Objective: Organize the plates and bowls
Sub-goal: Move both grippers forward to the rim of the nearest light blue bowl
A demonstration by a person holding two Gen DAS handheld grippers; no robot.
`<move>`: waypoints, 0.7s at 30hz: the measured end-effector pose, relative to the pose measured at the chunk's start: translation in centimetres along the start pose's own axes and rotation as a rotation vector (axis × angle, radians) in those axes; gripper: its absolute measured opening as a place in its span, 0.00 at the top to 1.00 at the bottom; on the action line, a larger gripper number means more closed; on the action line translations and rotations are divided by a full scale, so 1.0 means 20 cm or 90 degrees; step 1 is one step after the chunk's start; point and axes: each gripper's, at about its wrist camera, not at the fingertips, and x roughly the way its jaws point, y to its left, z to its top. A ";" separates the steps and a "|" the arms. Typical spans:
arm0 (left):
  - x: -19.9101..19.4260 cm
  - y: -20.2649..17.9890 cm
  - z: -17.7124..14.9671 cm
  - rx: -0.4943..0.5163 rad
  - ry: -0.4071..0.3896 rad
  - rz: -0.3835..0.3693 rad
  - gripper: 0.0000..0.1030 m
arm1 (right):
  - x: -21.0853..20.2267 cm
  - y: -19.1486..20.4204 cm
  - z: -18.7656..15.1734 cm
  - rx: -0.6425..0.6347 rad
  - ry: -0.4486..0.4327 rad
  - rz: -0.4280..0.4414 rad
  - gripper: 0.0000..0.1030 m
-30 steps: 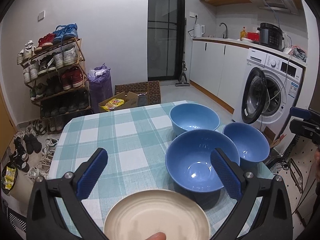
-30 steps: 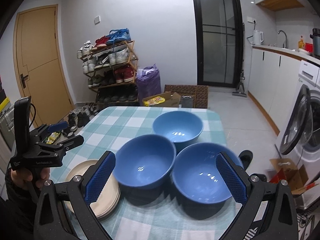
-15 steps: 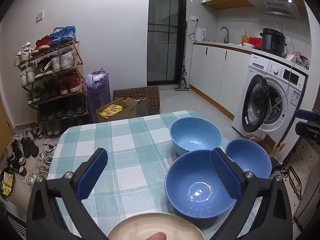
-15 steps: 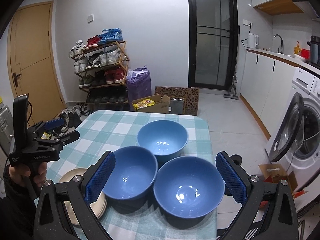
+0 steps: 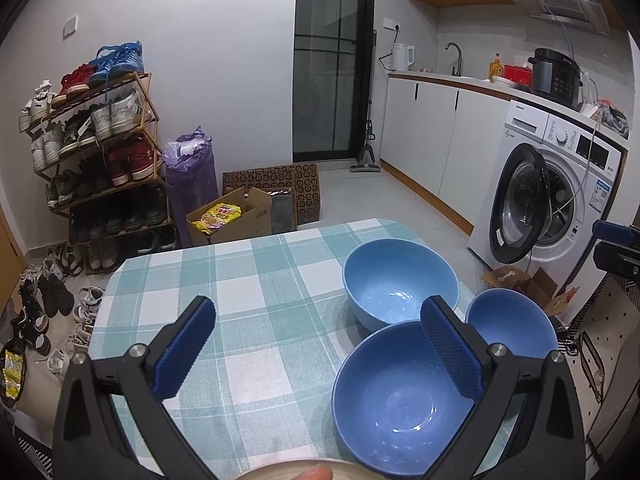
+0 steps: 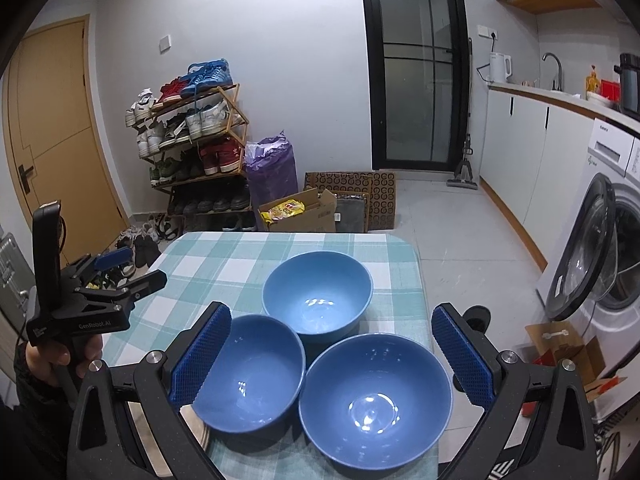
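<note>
Three blue bowls stand close together on the right half of the checked table (image 5: 240, 280): a pale one (image 5: 400, 284) farthest, a darker one (image 5: 400, 404) nearest, another (image 5: 508, 320) by the right edge. A cream plate (image 5: 288, 474) shows only as a sliver at the bottom. My left gripper (image 5: 316, 316) hangs open above the cloth, empty. In the right wrist view the same bowls are the far one (image 6: 318, 296), the left one (image 6: 248, 372) and the near one (image 6: 374, 400). My right gripper (image 6: 332, 320) is open above them. The plate stack (image 6: 200, 428) peeks out beneath the left bowl.
A hand (image 6: 44, 360) holds the left gripper (image 6: 136, 268) at the table's left side. A washing machine (image 5: 552, 200) with its door swung open stands right of the table. A shoe rack (image 5: 100, 160), a purple bag (image 5: 192, 176) and a cardboard box (image 5: 236, 220) are beyond the far edge.
Both grippers have risen and drawn back from the table. The bowls now sit lower in both views, and the plate has slid almost out of the left view. Both stay open.
</note>
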 end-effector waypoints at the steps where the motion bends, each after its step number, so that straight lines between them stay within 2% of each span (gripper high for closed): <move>1: 0.02 0.00 0.01 0.000 0.003 0.001 0.00 | 0.03 -0.01 0.00 0.003 0.003 0.002 0.01; 21: 0.35 -0.04 0.08 0.013 0.051 -0.004 0.00 | 0.46 -0.22 0.00 0.093 0.065 -0.020 0.01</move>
